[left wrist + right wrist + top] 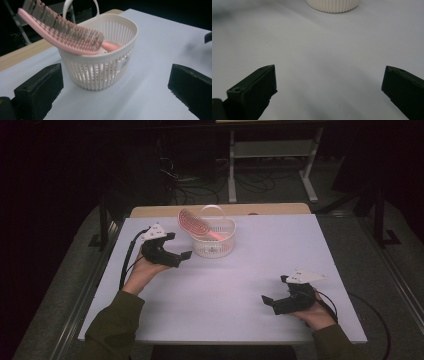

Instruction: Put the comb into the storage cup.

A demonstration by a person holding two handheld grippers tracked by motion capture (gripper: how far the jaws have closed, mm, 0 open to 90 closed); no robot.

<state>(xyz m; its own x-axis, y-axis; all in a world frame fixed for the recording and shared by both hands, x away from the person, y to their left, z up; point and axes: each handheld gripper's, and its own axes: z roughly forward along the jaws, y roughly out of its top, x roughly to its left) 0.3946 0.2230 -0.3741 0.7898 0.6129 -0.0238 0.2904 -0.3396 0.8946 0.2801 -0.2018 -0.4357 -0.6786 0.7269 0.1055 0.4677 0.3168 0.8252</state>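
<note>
In the right gripper view, the right gripper [329,92] has its two black jaws rising at about seven and five o'clock, spread wide with nothing but bare white table [319,60] between them. At twelve o'clock, well apart from them, the ribbed base of a cream basket [332,5] rests on the table.

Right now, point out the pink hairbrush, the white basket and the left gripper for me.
pink hairbrush [67,37], left gripper view, on its bristled head.
white basket [100,72], left gripper view, on its slotted front wall.
left gripper [181,258], high view, between its open jaws.
</note>
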